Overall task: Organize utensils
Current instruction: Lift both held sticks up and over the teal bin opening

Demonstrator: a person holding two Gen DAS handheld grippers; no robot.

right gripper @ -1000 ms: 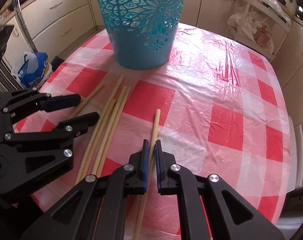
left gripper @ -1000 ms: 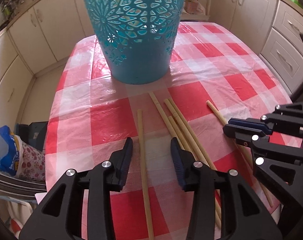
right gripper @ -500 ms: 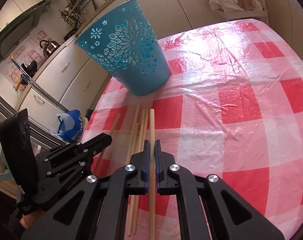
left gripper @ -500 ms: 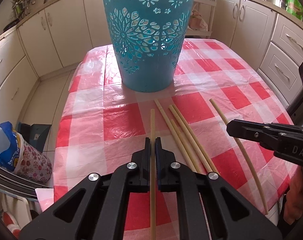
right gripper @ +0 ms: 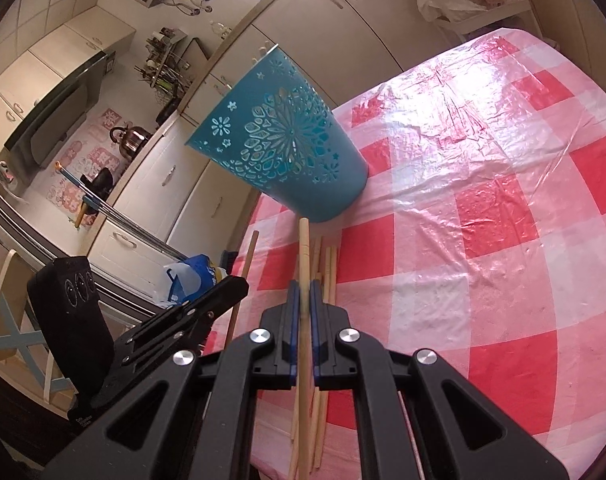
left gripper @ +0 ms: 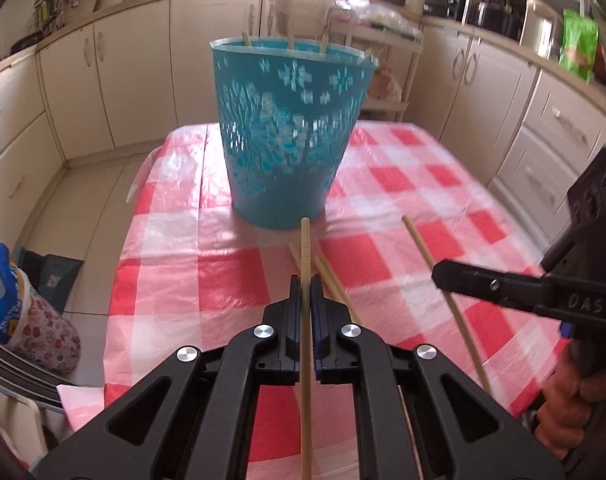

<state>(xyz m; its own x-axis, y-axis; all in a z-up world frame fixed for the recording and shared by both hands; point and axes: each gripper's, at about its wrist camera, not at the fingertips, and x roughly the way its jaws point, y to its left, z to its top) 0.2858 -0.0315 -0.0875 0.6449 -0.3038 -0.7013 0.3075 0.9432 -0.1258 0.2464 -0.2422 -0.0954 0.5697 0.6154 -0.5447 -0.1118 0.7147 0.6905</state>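
Each gripper pinches one thin, round wooden chopstick between its fingers: the left gripper (left gripper: 303, 292) holds a chopstick (left gripper: 305, 248) aimed at the teal bucket (left gripper: 287, 136), and the right gripper (right gripper: 302, 296) holds another chopstick (right gripper: 303, 248). Only the left view shows stick ends poking above the bucket's rim, while the right view shows its cut-out flower pattern sharply and the loose chopsticks (right gripper: 327, 268) lying bunched on the tabletop (right gripper: 483, 240). That tabletop wears a glossy, wrinkled red-and-white checked plastic cover.
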